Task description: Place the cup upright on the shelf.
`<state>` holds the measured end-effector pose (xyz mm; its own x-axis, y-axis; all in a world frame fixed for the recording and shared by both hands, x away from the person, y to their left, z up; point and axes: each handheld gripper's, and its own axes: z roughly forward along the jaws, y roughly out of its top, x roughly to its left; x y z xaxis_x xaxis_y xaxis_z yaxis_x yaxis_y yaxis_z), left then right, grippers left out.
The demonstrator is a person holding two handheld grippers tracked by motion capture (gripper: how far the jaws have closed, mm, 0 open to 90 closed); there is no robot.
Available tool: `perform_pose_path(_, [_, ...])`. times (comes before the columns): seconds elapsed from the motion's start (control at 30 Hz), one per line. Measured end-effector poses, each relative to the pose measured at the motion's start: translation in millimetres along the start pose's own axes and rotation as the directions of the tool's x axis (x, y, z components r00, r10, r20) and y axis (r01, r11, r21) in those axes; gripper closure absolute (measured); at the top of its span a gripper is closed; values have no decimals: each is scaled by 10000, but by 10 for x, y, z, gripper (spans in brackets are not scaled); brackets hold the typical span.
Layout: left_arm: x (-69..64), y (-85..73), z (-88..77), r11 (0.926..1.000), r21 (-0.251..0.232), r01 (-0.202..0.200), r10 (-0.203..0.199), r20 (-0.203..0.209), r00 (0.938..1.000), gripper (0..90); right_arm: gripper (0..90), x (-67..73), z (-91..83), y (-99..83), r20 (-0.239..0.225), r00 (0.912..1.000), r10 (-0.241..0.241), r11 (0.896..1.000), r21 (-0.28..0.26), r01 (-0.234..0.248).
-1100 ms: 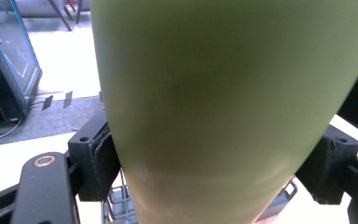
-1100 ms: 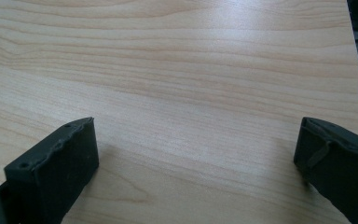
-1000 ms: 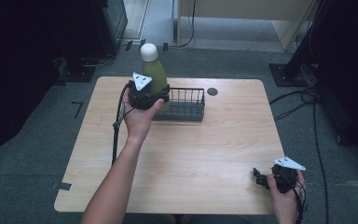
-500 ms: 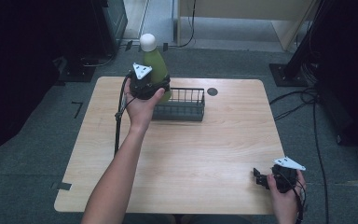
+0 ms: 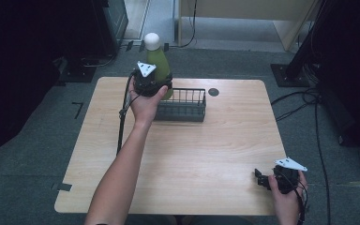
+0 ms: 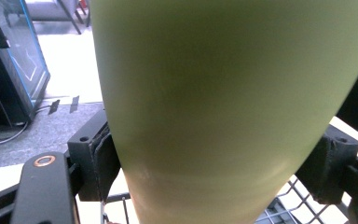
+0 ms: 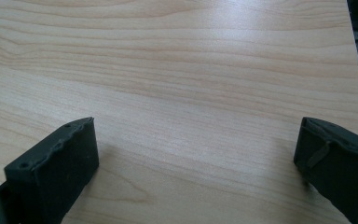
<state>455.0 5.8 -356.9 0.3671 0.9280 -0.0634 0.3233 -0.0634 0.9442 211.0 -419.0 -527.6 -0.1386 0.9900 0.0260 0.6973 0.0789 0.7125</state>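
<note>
A tall green bottle with a white cap is held up over the left end of a black wire basket at the back of the wooden table. My left gripper is shut on the bottle's lower body. In the left gripper view the green bottle sits squeezed between both pads, with basket wire below. My right gripper rests open near the table's front right corner, and its own view shows bare wood between its spread fingertips.
A small dark round hole lies in the tabletop just right of the basket. Cables and a black stand base are on the grey floor to the right. Dark equipment stands behind the table's left side.
My left gripper has lifted the bottle higher and slightly away from me over the basket's left end. The right gripper has stayed put.
</note>
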Motion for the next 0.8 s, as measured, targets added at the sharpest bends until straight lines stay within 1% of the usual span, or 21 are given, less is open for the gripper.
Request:
perform_pose_path(0.13, [1,-28,48,10000,80,14,-13,-56,10000,210,0,0,0,0,-1,10000,7,10000,0,-7])
perform_pose_path(0.33, [-21,-79,114,9996,258,-119,122,-118,9999,210,0,1,0,0,-6,10000,9,10000,-3,-9])
perform_pose_path(0.63, [-53,-187,157,9981,519,-318,331,-230,9992,210,0,1,0,0,-7,10000,7,10000,-2,-7])
perform_pose_path(0.8, [-44,-256,167,9973,656,-342,365,-346,9987,210,0,0,0,0,-1,10000,6,10000,-1,-6])
